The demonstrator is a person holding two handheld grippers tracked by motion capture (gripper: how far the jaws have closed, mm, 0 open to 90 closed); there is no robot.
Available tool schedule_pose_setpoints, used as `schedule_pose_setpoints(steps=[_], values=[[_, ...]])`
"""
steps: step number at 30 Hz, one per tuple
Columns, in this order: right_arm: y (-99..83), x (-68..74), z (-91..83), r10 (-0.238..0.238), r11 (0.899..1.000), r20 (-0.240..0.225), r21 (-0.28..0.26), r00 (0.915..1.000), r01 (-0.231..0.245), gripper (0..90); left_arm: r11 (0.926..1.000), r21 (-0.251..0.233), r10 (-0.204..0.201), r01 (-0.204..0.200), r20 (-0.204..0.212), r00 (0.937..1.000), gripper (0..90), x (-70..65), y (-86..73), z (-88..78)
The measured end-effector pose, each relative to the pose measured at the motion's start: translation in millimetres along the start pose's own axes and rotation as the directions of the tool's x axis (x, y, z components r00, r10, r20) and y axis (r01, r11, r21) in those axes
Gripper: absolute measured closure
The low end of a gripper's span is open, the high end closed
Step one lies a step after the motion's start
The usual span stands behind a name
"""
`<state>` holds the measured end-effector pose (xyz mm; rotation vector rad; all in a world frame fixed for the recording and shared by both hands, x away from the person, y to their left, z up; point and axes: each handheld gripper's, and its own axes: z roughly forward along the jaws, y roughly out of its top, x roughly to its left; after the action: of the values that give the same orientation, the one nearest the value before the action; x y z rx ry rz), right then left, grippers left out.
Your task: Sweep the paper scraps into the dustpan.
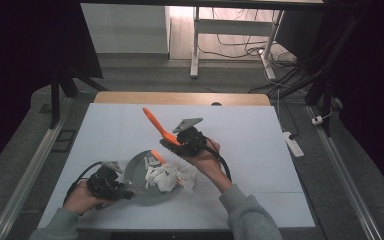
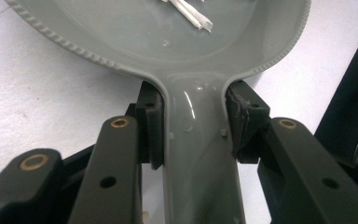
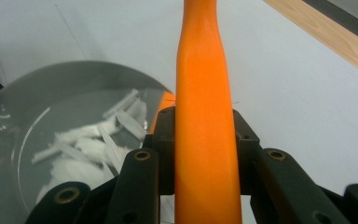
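Left gripper [image 2: 193,126] clamped on grey plate's handle [image 2: 198,154]; right gripper [image 3: 205,140] clamped on orange handle [image 3: 205,116].

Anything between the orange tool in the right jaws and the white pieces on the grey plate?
Nothing visible. The right gripper holds the orange tool raised above the grey plate, with open air down to the white pieces. The left gripper clamps the plate's handle at the near-left edge, clear of that path.
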<state>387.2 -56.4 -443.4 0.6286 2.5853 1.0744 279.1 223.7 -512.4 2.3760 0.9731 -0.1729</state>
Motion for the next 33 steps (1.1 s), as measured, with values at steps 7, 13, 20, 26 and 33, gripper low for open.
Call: schedule_pose_setpoints(steps=[7, 13, 20, 26, 33], values=[[-31.4, -13.4, -24.8, 0.069, 0.998, 0.049, 0.0, 0.9964, -0.069, 70.6, 1.0, -0.001, 0.003, -0.003, 0.003, 1.0, 61.4, -1.1, -0.9, -0.6], [-59.6, -22.2, -38.1, 0.126, 0.992, 0.075, 0.014, 0.9892, -0.127, 70.5, 1.0, 0.001, 0.004, -0.004, 0.0, 1.0, 61.4, -2.3, -1.2, -0.6], [-79.6, -26.3, -42.4, 0.164, 0.985, 0.102, 0.038, 0.9812, -0.168, 70.6, 1.0, 0.002, 0.007, -0.007, -0.001, 1.0, 61.3, -4.2, -1.8, -0.7], [-85.1, -27.0, -42.6, 0.18, 0.981, 0.117, 0.045, 0.9766, -0.187, 70.5, 1.0, -0.002, 0.007, -0.007, 0.006, 1.0, 61.3, -4.8, -4.6, -1.2], [-88.5, -26.6, -42.2, 0.202, 0.977, 0.121, 0.051, 0.9719, -0.209, 70.5, 0.9999, -0.003, 0.01, -0.01, 0.006, 0.9999, 61.3, -5.6, -5.8, -2.1]])
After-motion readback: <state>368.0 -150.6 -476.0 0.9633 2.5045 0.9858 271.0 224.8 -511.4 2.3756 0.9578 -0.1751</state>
